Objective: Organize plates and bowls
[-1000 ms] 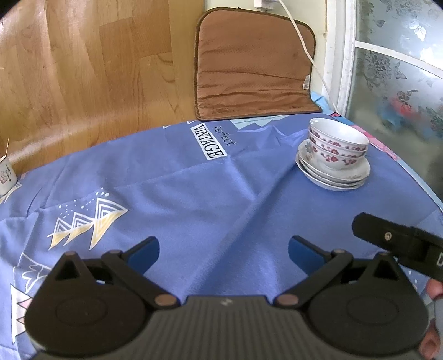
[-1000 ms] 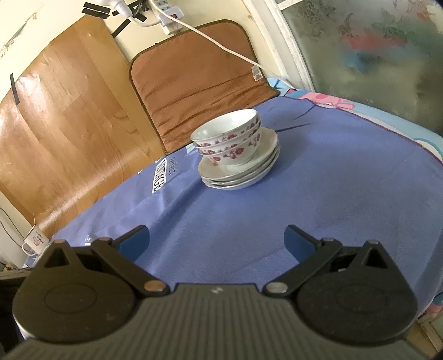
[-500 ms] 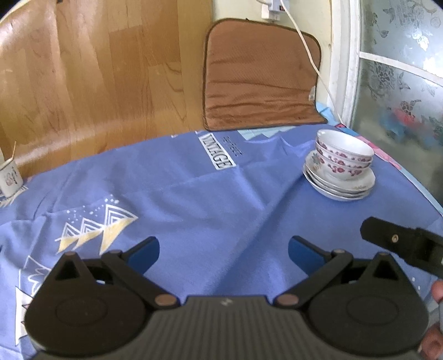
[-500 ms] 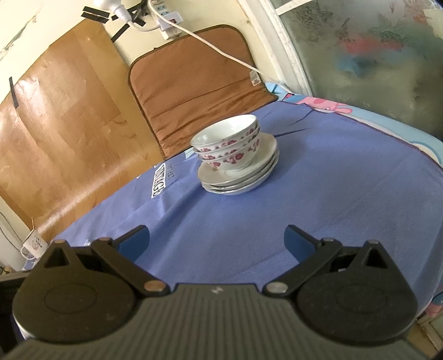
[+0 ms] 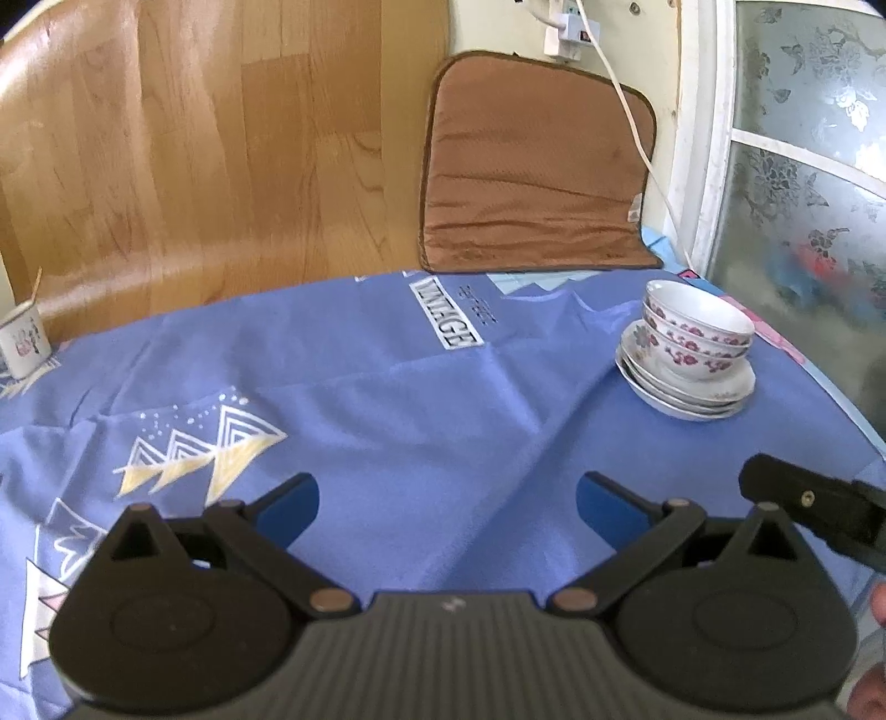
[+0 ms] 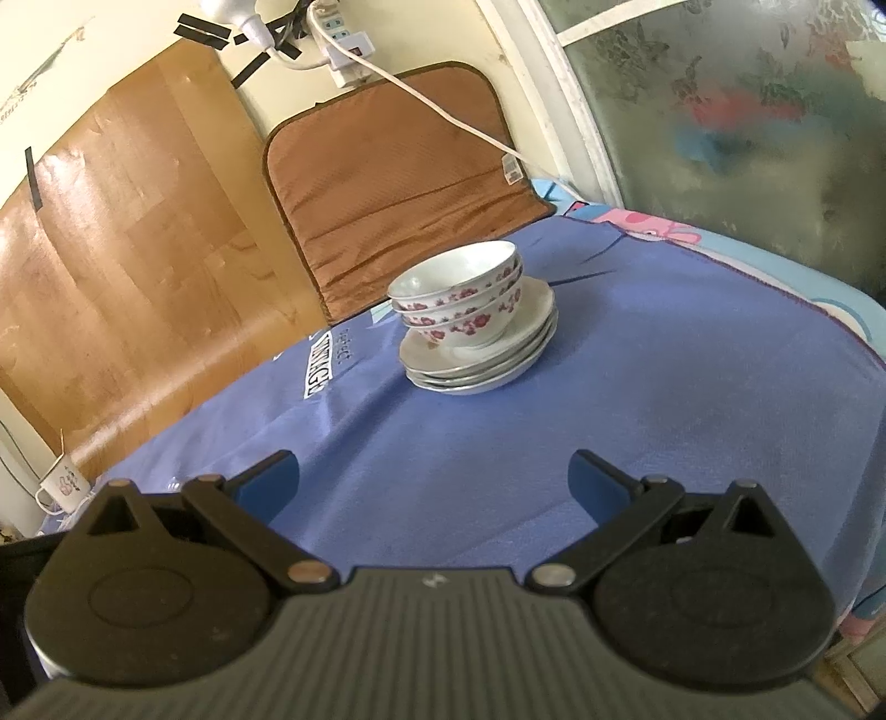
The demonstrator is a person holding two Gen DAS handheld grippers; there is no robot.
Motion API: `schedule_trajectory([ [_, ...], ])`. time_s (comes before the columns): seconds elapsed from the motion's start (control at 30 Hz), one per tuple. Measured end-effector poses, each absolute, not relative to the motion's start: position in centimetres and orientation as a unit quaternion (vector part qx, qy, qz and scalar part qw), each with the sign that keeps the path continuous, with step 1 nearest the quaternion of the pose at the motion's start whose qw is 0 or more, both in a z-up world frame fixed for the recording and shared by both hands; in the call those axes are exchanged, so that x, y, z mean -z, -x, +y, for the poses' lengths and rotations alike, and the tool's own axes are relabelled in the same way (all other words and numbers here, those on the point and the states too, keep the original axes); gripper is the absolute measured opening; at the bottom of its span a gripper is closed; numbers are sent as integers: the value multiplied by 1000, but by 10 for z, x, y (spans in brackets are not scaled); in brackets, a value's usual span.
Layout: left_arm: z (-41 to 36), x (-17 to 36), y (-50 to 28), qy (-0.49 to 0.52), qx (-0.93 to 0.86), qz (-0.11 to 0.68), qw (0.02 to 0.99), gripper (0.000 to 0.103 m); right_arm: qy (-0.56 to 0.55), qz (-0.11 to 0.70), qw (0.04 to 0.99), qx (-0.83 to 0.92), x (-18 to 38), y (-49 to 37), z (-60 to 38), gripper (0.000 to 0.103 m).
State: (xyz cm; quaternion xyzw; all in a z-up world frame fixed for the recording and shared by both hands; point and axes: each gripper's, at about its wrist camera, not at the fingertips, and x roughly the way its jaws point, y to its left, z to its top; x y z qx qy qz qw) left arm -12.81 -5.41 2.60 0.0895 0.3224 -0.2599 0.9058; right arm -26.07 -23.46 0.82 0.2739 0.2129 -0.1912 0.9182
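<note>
A: Where's the crockery?

B: One pile. Three nested bowls (image 6: 462,302) w/ red flower print sit in the top of a stack of plates (image 6: 487,354), on the blue tablecloth (image 6: 664,387), far side of the table near the frosted window (image 6: 747,111). Top bowl looks empty.

A: Relative to the jaws?

B: Right gripper (image 6: 434,479): pile is straight ahead, a bit left of centre, well apart from the tips, nothing between the fingers. Left gripper (image 5: 447,501): bowls (image 5: 695,332) and plates (image 5: 686,387) are ahead and off to the right, well apart too. Both sets of jaws spread wide, holding nothing.

A: Diffs between views?

B: Left wrist cam shows the right gripper's black finger (image 5: 814,498) poking in at the right edge, plus the mountain print (image 5: 199,448) on the cloth and a small mug (image 5: 22,340) at the far left table edge. Right wrist cam shows the same mug (image 6: 63,487) at its far left, a power strip (image 6: 343,47) on the wall w/ taped cables, and a pink patch of cloth (image 6: 648,224) by the window. Both show the brown cushion (image 6: 398,183) leaning on the wall behind the pile, white cable across it.
</note>
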Motion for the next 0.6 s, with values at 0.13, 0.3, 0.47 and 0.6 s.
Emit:
schedule_trajectory([
  [0.13, -55, -24, 127, -89, 263, 334, 901, 103, -269, 216, 918, 193, -9, 261, -231, 103],
  [0.3, -58, -21, 128, -104, 253, 336, 902, 103, -268, 211, 919, 196, -8, 263, -229, 103],
  [0.47, -55, -23, 130, -91, 265, 330, 901, 103, -268, 214, 919, 195, -8, 262, -229, 103],
  [0.6, -55, -23, 131, -90, 263, 330, 902, 103, -267, 212, 919, 196, -8, 264, -228, 103],
])
